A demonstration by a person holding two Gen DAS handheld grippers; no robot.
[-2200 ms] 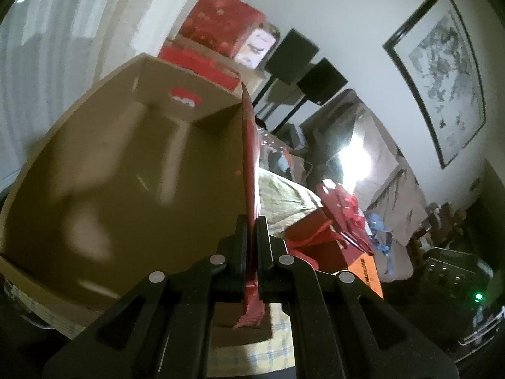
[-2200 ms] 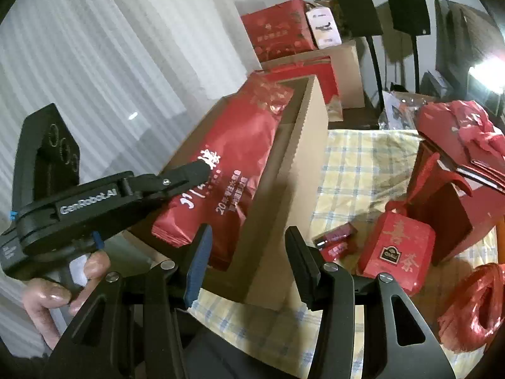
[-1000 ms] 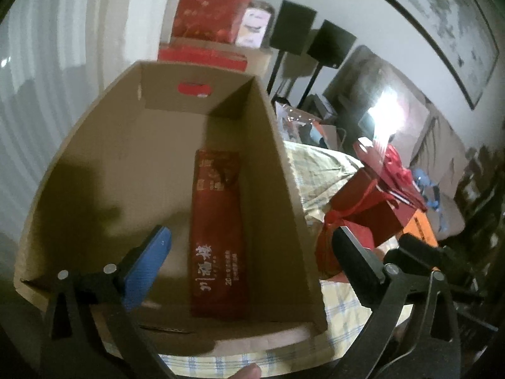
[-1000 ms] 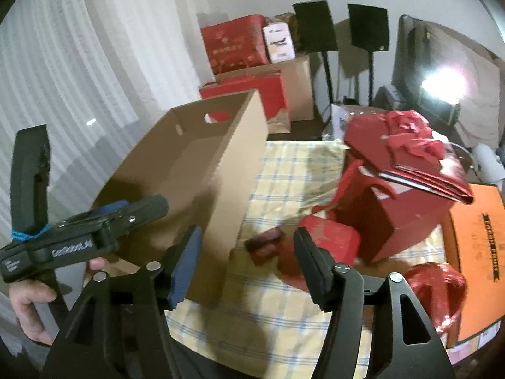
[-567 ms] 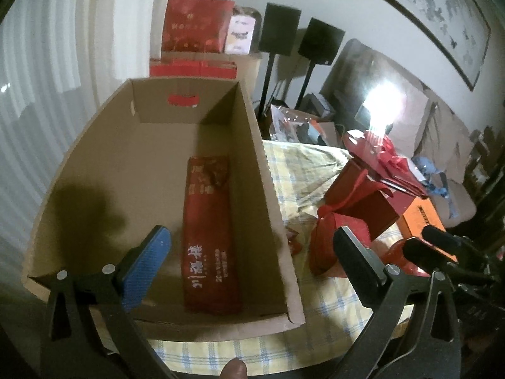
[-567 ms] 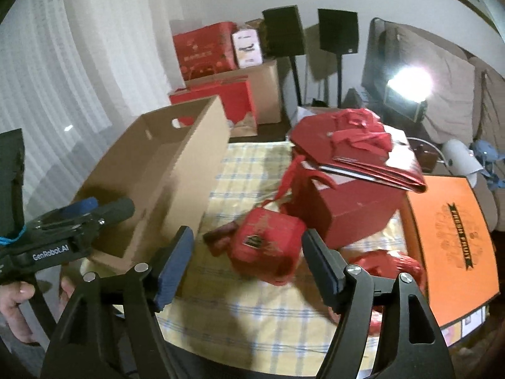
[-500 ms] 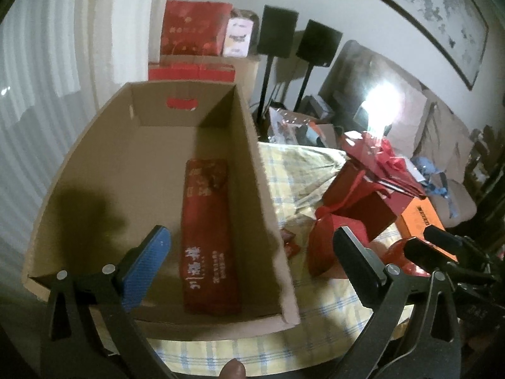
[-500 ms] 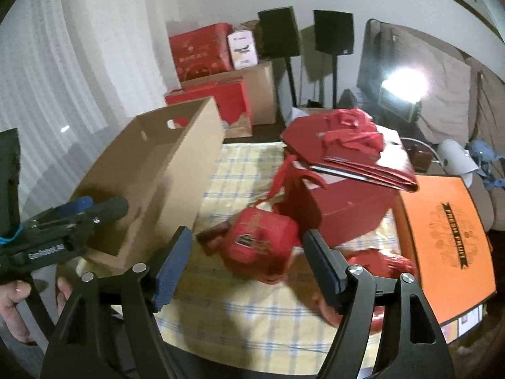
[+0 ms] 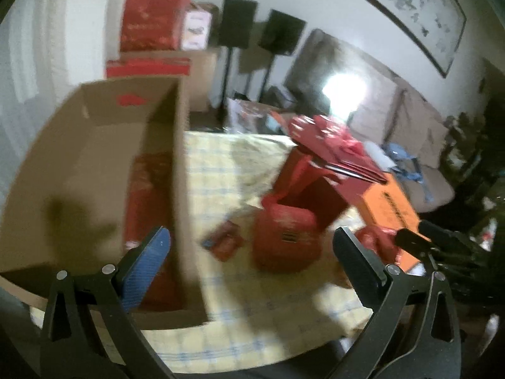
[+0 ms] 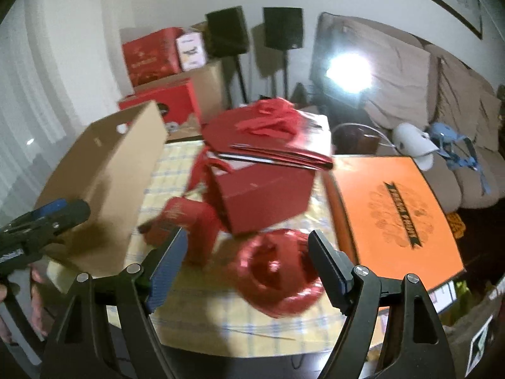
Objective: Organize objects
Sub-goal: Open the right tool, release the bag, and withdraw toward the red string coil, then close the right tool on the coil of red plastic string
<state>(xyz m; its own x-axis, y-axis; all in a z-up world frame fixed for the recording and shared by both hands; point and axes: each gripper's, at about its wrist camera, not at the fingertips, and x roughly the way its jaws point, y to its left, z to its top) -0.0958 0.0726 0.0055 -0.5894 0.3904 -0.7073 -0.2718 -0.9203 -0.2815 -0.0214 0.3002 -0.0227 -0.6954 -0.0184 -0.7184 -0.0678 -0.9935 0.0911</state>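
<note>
Left gripper (image 9: 251,254) angled downward over the near table edge, jaws spread wide, nothing between the pads; its fingers straddle the right wall of the cardboard box (image 9: 94,170). Right gripper (image 10: 247,263) also pitched downward, jaws opening, pads clear of everything; the shiny red bag (image 10: 279,276) lies on the cloth below the gap, not gripped. Part of a hand (image 10: 36,287) shows at the left edge of the right wrist view, under the left gripper body. Both views motion-blurred. Long red packet (image 9: 145,221) lies flat on the box floor against the right wall. Table covered with yellow checked cloth (image 9: 217,170). On the cloth, right of the box: small dark red pack (image 9: 224,241), small red tea box (image 9: 284,238) just beside it, then a large red gift box (image 10: 262,192) with folded red bags (image 10: 271,135) stacked on top. Orange flat box (image 10: 394,211) at the table's right end. Room: white curtain on the left, stacked red cartons (image 10: 151,55) on cardboard, two black speakers (image 10: 282,27) on stands, beige sofa (image 10: 442,101), bright lamp (image 10: 347,71), framed picture (image 9: 407,9) on the wall.
</note>
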